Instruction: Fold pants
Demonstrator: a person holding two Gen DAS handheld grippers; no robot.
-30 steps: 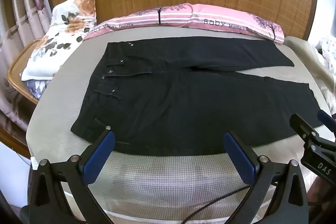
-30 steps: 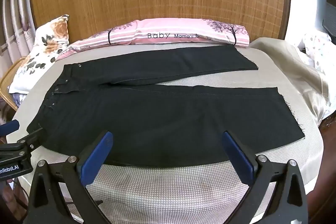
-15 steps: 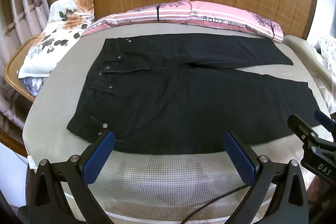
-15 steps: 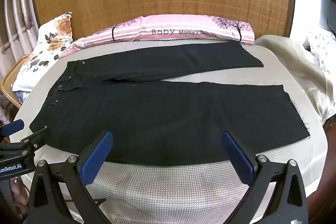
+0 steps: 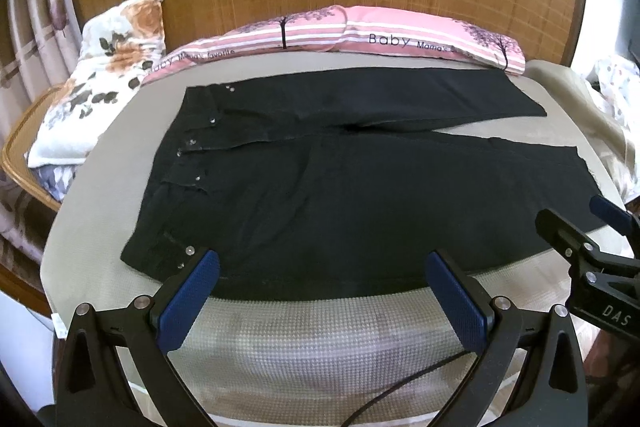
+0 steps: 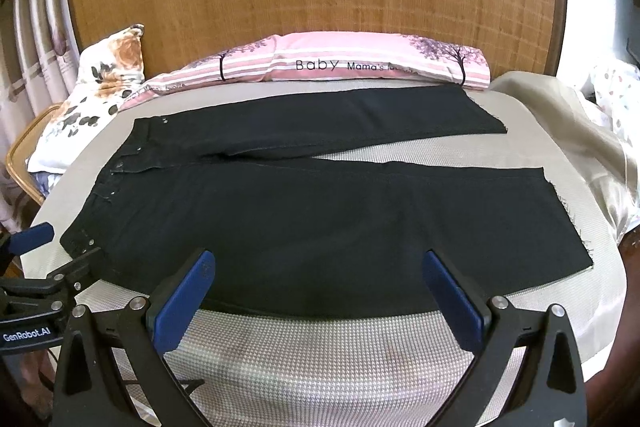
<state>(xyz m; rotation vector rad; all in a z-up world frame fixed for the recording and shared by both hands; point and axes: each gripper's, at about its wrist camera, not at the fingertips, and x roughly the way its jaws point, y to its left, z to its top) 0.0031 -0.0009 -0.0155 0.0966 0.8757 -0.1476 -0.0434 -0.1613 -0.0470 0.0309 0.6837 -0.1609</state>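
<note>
- Black pants [image 5: 360, 195] lie flat on the bed [image 5: 320, 343], waistband left, 2 legs spread rightward.
- Left gripper [image 5: 322, 279]: jaws wide apart, empty, above the pants' near edge.
- Right gripper [image 6: 318, 277]: likewise.

The left tongs [image 5: 322, 269] are hovering with their blue-padded fingers [image 5: 188, 297] spread wide, gripping nothing. The right tongs [image 6: 318, 269] are hovering level beside them, their fingers [image 6: 454, 301] equally wide apart, also gripping nothing.
</note>
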